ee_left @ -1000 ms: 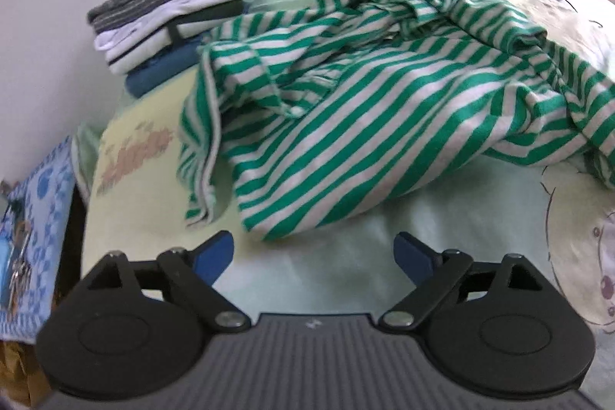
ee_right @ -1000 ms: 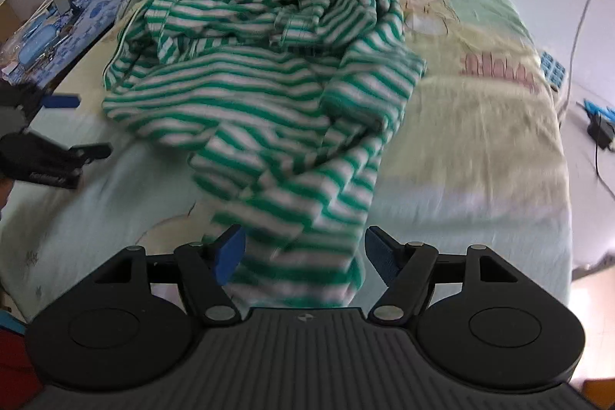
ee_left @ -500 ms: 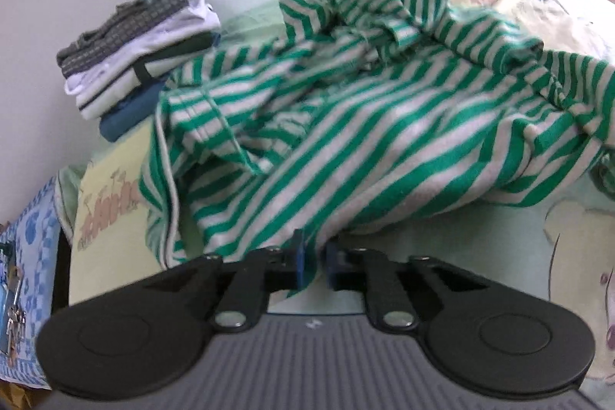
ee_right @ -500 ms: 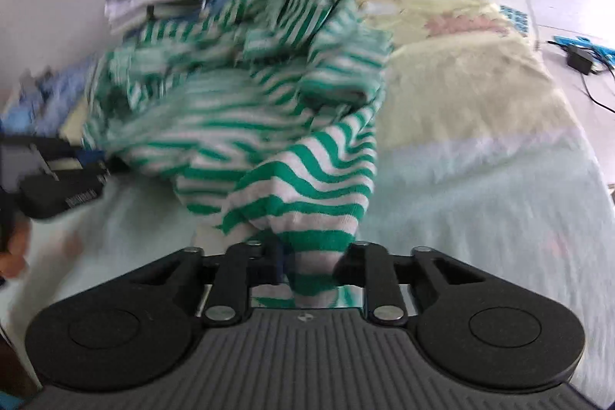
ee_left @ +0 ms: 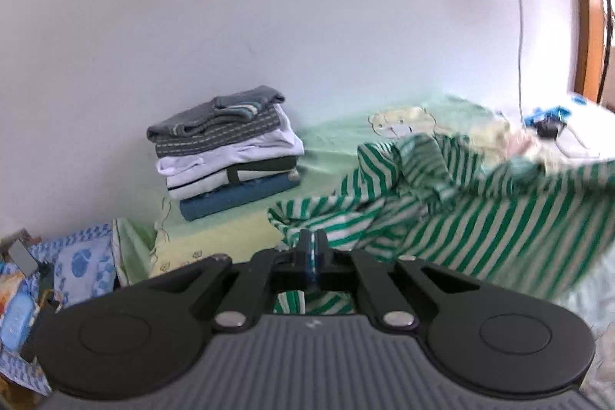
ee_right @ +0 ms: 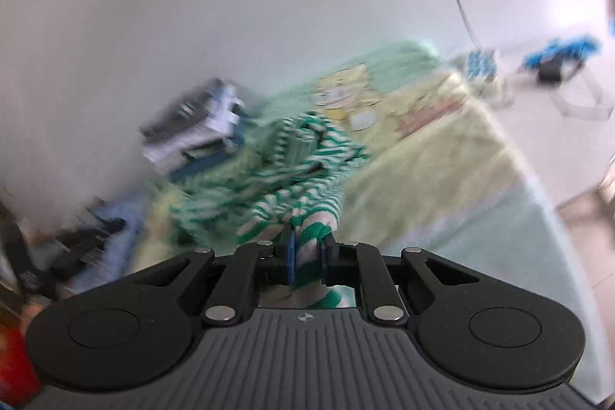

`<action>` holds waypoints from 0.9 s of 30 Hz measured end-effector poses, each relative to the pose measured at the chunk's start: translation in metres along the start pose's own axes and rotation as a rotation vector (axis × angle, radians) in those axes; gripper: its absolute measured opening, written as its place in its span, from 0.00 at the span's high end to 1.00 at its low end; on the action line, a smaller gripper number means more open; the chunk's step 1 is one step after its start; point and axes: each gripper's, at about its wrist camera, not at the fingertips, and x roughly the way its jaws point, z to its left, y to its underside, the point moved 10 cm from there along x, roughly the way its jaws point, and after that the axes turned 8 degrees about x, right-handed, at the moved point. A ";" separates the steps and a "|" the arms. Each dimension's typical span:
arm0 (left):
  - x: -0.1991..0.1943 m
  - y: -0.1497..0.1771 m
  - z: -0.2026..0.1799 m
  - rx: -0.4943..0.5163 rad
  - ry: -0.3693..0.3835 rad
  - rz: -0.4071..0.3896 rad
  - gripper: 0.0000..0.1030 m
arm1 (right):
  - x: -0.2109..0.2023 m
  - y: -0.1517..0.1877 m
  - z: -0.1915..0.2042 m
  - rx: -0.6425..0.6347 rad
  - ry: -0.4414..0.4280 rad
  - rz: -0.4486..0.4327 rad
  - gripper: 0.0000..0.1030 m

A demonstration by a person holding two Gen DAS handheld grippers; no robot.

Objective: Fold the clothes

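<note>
A green-and-white striped shirt (ee_left: pixel 461 210) hangs lifted off the pale green bed (ee_left: pixel 230 233), stretched toward the right in the left wrist view. My left gripper (ee_left: pixel 313 250) is shut on a thin edge of it, and more fabric shows under the jaws. In the blurred right wrist view my right gripper (ee_right: pixel 307 250) pinches a thick bunched fold of the striped shirt (ee_right: pixel 303 179). Its jaws are still closing and the pads press on the fabric. The rest of the shirt trails back over the bed (ee_right: pixel 442 171).
A stack of folded clothes (ee_left: pixel 226 148) sits against the white wall at the back of the bed; it is blurred in the right wrist view (ee_right: pixel 196 129). A blue patterned cloth (ee_left: pixel 80 264) lies at the left. A cable (ee_left: pixel 519 25) hangs down the wall, with blue items (ee_left: pixel 549 118) beyond.
Both grippers went from open to shut on the striped shirt and rose with it. The shirt came up off the bed. Both views swung up toward the wall.
</note>
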 end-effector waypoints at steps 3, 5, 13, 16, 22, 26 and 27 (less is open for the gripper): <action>0.004 0.007 -0.007 0.035 0.014 0.027 0.98 | 0.007 0.005 -0.012 0.006 0.056 0.016 0.88; 0.009 0.018 -0.020 0.056 0.043 0.059 0.87 | 0.018 0.011 -0.027 -0.018 0.134 0.024 0.88; 0.023 0.086 -0.063 0.037 0.103 0.212 0.73 | 0.054 0.036 -0.074 -0.444 0.558 0.004 0.70; 0.026 0.115 -0.066 -0.019 0.116 0.294 0.73 | 0.048 0.044 -0.031 -0.648 0.487 -0.063 0.52; 0.029 0.150 -0.058 -0.089 0.069 0.403 0.59 | 0.087 0.116 0.066 -0.867 0.071 0.096 0.36; 0.021 0.163 -0.041 -0.149 0.011 0.436 0.48 | 0.133 0.167 0.089 -1.061 0.010 0.150 0.37; 0.018 0.165 -0.038 -0.159 -0.001 0.440 0.46 | 0.142 0.173 0.093 -1.085 0.003 0.146 0.37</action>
